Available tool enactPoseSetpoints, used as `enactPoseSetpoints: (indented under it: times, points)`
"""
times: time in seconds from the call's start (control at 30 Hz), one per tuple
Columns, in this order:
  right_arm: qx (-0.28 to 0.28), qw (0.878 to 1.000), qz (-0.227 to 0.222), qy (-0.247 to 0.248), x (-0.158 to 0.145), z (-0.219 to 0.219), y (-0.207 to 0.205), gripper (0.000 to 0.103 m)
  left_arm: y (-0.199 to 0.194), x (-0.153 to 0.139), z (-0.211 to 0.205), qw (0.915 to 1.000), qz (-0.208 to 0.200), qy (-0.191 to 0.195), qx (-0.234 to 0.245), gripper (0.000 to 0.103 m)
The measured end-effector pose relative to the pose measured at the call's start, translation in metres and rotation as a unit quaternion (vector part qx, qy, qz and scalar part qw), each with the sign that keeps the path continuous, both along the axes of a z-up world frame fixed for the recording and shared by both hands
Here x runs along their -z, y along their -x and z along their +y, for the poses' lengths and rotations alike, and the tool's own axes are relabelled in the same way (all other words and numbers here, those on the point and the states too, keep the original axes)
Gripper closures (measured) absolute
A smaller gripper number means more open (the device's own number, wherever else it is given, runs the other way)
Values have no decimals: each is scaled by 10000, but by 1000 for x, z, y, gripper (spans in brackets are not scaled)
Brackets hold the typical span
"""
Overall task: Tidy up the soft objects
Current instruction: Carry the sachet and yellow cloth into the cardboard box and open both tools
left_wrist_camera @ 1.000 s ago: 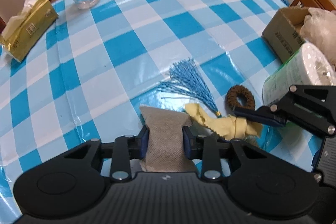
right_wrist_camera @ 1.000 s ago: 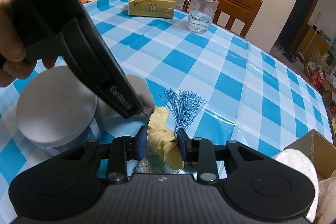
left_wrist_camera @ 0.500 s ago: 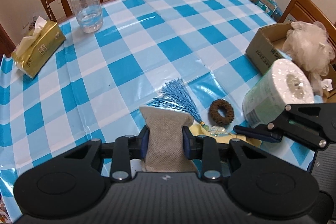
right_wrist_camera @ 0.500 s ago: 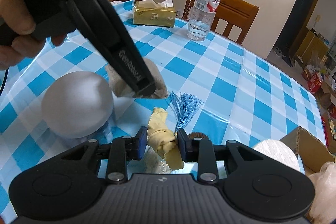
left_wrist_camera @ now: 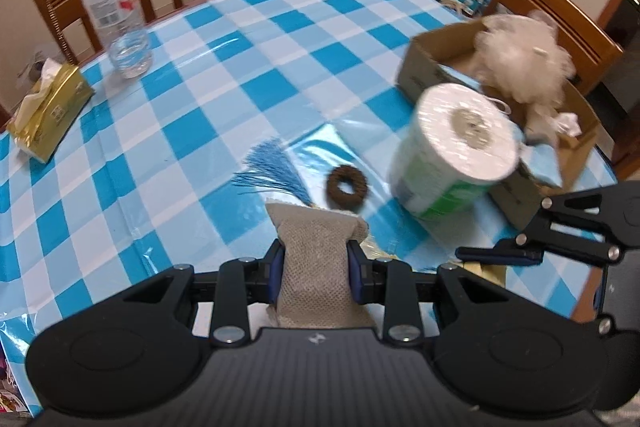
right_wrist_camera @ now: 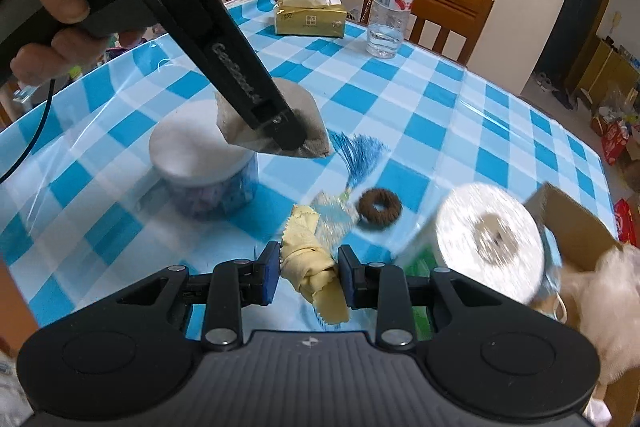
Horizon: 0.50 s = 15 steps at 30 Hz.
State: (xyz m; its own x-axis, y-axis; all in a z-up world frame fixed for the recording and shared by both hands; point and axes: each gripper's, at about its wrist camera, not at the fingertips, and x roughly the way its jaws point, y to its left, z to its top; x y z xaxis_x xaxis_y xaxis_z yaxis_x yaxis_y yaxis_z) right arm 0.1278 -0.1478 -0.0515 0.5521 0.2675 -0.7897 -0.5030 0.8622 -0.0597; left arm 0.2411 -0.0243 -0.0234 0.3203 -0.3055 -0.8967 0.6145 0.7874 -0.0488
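Observation:
My left gripper [left_wrist_camera: 315, 273] is shut on a grey burlap pouch [left_wrist_camera: 314, 259] and holds it above the checked table; the pouch also shows in the right wrist view [right_wrist_camera: 310, 123]. My right gripper [right_wrist_camera: 307, 277] is shut on a knotted yellow cloth [right_wrist_camera: 310, 267], lifted off the table. A blue tassel [left_wrist_camera: 274, 171] and a brown ring scrunchie [left_wrist_camera: 347, 187] lie on the table beyond both. A cardboard box [left_wrist_camera: 444, 63] at the right holds a cream mesh puff [left_wrist_camera: 524, 61].
A wrapped toilet paper roll [left_wrist_camera: 456, 151] stands in front of the box. A white-lidded jar [right_wrist_camera: 204, 163] is at the left. A water bottle [left_wrist_camera: 114, 7] and a gold tissue pack [left_wrist_camera: 50, 111] stand at the far side. Wooden chairs surround the table.
Both grippers have risen with the pouch and the yellow cloth and turned toward the box at the right. The yellow cloth has come off the table.

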Motion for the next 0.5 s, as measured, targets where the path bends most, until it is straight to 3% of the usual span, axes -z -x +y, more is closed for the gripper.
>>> enactPoseSetpoints:
  times: [0.5]
  points:
    - [695,9975,30,144,-24,-90,42,68,60,-29,-69,9943,209,184,1025,73]
